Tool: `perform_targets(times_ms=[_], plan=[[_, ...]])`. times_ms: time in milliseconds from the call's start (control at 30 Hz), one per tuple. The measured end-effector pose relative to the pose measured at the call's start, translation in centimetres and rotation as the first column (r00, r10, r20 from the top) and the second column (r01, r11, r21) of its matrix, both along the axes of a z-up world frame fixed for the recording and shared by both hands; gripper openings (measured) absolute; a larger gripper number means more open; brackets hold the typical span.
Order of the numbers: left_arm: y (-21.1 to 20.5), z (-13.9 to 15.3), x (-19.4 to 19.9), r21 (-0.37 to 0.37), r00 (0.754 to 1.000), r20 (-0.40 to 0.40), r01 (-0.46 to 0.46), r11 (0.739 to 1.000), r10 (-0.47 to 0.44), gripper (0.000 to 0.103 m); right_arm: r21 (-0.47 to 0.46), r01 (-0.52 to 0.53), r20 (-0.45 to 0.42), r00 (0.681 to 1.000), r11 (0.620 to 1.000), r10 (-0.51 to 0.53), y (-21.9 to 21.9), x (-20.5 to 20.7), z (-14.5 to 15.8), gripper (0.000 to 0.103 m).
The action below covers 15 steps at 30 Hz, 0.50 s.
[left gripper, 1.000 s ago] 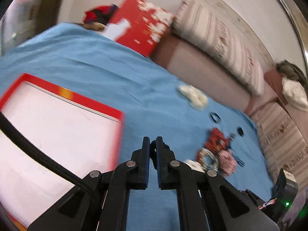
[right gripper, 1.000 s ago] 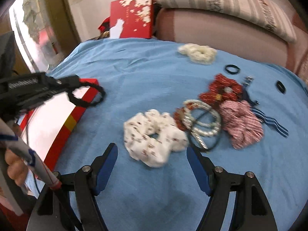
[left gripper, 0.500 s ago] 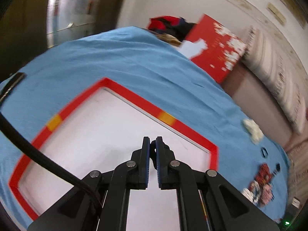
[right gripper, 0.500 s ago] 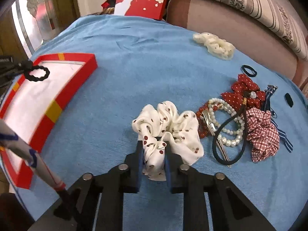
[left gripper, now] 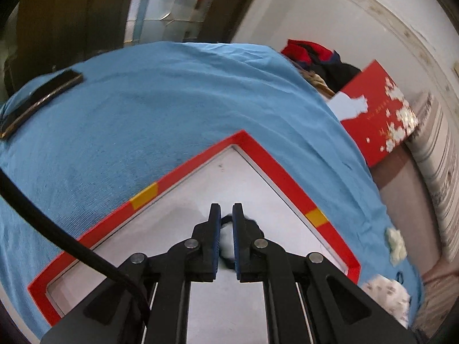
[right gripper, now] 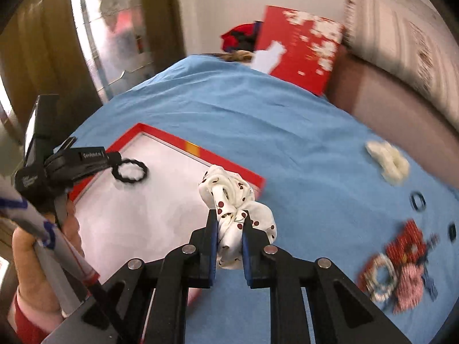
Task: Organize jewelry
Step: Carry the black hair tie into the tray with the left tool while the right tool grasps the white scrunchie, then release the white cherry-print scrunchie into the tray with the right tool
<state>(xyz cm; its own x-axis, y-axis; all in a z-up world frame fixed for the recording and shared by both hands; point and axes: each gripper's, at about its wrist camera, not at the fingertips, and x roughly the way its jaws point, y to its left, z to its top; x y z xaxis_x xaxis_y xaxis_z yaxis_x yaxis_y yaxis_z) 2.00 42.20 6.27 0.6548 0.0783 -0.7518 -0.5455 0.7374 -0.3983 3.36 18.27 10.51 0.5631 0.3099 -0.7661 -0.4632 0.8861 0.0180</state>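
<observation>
Left wrist view: the left tongs [left gripper: 226,223] are hanging over the white floor of the red-rimmed tray [left gripper: 275,172], which is lying on the blue tabletop [left gripper: 143,109]. The jaws are opening, with only a narrow gap showing so far. A black hair tie [left gripper: 228,220] is sitting between the blue pads; most of it is hidden behind the jaws, so whether the pads are pressing on it cannot be told from here. A spotted scrunchie [left gripper: 387,295] is appearing at the lower right edge.

Right wrist view: the right tongs [right gripper: 229,229] are closed tight on the white scrunchie with dark red spots, which is bunching up above the jaws and hanging clear of the cloth, just beside the near corner of the tray. Across the tray, the left tongs are holding the black hair tie by its edge, low over the white floor. The rest of the jewelry pile [right gripper: 398,263], a cream scrunchie [right gripper: 388,160] and two small black rings [right gripper: 417,200] are lying well apart on the right side of the tabletop.

Step in hand: both pieces are being delivered to the tray. The hair tie appears to be at the point of release. The next move calls for carrying the scrunchie over the rim, lowering it beside the hair tie, and opening the jaws.
</observation>
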Motion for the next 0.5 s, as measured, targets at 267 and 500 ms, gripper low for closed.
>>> perform_targets(times_ms=[267,500], plan=[[1.1,0.8,-1.0,-0.006,0.999,0.032,-0.026,1.0,0.027,0.04,-0.146,-0.015,-0.021,1.0,0.989,0.013,5.0,3.7,-4.6,0.019],[1.1,1.2,-1.3,0.026,0.999,0.031,-0.029,0.999,0.028,0.041,-0.118,-0.01,-0.056,0.998,0.993,0.003,5.0,3.4,-5.2,0.056]])
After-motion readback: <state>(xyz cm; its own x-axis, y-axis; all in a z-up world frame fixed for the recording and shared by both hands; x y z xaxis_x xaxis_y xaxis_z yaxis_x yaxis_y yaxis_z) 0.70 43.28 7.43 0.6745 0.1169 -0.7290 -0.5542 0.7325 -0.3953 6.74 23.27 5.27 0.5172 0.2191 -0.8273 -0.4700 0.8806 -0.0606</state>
